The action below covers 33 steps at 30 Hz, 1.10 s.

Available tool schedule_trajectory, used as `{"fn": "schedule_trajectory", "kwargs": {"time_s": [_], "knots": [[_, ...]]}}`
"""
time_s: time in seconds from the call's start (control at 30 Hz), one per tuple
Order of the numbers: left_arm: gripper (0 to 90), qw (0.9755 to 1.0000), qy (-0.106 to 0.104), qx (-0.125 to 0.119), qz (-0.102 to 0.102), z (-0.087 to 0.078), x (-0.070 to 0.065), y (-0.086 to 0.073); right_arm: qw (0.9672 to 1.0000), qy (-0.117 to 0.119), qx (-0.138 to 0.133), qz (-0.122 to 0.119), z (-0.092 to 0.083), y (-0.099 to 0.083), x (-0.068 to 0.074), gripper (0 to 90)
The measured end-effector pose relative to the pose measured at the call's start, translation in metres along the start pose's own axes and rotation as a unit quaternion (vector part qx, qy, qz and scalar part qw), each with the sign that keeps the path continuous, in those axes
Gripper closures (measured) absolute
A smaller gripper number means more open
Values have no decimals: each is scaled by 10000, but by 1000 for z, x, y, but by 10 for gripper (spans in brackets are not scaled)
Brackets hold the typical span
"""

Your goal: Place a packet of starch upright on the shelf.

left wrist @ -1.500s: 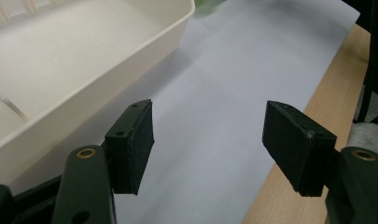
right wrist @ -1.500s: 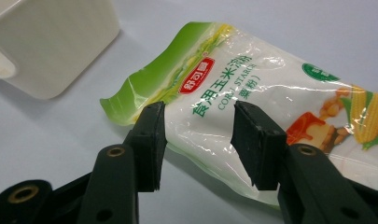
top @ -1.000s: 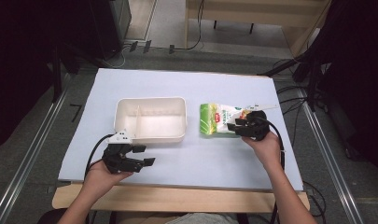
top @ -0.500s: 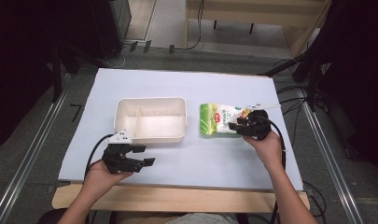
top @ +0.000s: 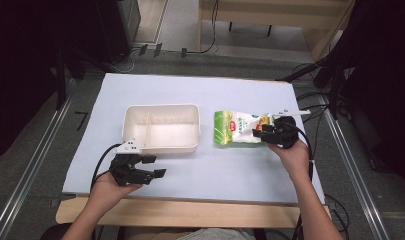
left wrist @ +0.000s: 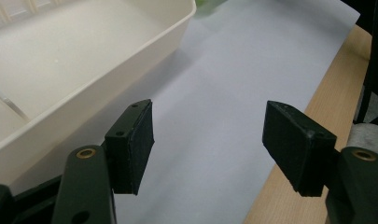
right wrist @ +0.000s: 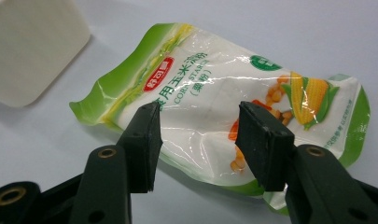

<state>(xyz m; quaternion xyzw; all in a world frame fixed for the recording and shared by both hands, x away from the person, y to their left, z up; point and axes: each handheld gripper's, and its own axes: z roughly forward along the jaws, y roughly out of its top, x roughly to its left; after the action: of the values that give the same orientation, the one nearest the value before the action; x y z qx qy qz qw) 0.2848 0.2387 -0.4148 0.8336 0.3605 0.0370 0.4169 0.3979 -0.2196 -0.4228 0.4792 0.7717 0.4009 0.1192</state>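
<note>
A pale blue sheet [top: 230, 170] covers a wooden table [top: 190, 212], with dark floor and trailing cables around it. On the right half of that sheet lies a corn starch pouch [top: 237, 128], flat on its side. It is glossy plastic, white in the middle with a bright green border and a yellow-green band near one end. A red brand label sits above printed lettering that includes "CORN STARCH". At the other end are pictures of a corn cob and loose kernels. The film is creased and catches the light.

The right gripper [top: 265, 133] sits at the pouch's right end. In the right gripper view its jaws [right wrist: 198, 140] stand apart over the near edge of the pouch [right wrist: 214, 98], and the pads look clear of the film.

Just left of the pouch, with a gap between, stands a cream plastic tray [top: 161, 146] with an inner divider. The left gripper [top: 152, 167] rests near the tray's front left corner. Its jaws [left wrist: 207, 142] gape wide over bare sheet with nothing between them, beside the tray's wall [left wrist: 74, 123].
</note>
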Motion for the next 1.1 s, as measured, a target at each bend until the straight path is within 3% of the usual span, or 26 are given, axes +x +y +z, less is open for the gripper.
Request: {"fn": "schedule_trajectory", "kwargs": {"time_s": [0.27, 0.4, 0.47, 0.57, 0.6, 0.77, 0.9, 1.0, 1.1], "knots": [[344, 10000, 9, 19, 7, 0, 0, 1, 9998, 150, 129, -17, 5, -4, 0, 559], [344, 10000, -17, 4, 13, 1, 0, 1, 9993, 312, 182, -37, 12, -8, 6, 667], [344, 10000, -12, 10, 16, 2, 0, 2, 9992, 364, 165, -89, 14, -9, 11, 774], [345, 10000, -17, 15, 39, 2, 0, 2, 9986, 416, 319, -20, 17, -8, 15, 842], [344, 10000, -6, 14, 37, 3, 0, 3, 9972, 571, 490, 22, 22, -11, 18, 897], [345, 10000, -19, 17, 43, 4, 0, 4, 9936, 695, 885, -116, 35, -17, 21, 900], [345, 10000, -17, 35, 43, 5, 0, 4, 9921, 697, 1000, -278, 44, -17, 23, 900], [345, 10000, -13, 26, 49, 4, 0, 3, 9891, 694, 1205, -475, 59, -16, 28, 900], [345, 10000, 12, 55, 42, 4, 0, 2, 9894, 692, 1176, -498, 64, -13, 28, 900]]}}
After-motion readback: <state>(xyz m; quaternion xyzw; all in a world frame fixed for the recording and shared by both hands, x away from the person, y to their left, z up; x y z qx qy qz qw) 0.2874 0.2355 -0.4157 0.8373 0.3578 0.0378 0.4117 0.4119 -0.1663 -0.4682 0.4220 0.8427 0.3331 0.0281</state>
